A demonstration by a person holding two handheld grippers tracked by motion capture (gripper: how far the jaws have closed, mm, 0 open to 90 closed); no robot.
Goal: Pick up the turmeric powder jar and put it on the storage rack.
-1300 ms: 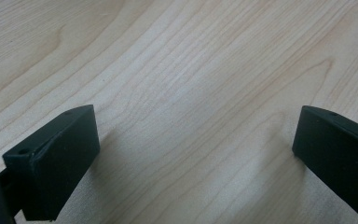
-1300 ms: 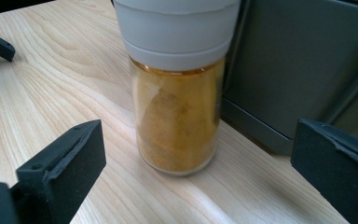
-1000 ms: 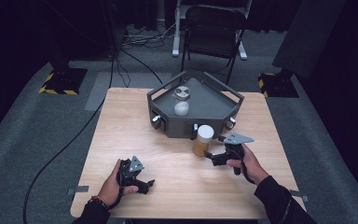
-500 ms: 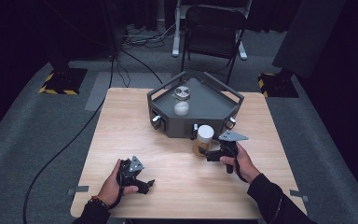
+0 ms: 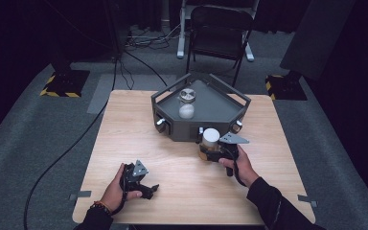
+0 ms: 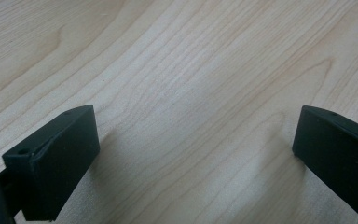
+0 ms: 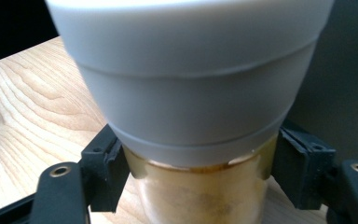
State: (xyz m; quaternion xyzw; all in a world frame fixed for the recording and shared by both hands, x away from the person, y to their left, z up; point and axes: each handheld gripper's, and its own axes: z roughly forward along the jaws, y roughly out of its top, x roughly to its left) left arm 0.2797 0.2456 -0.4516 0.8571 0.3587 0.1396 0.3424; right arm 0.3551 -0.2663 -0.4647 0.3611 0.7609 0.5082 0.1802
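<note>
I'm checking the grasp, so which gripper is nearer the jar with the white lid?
Right. The right gripper has just closed its jaws on the jar below its white lid, in front of the dark tray. The left gripper rests open on the table, well away.

Black claws, grey triangular top plates, dark sleeves, a beaded bracelet.

Overhead table view, 2 close-ups
</note>
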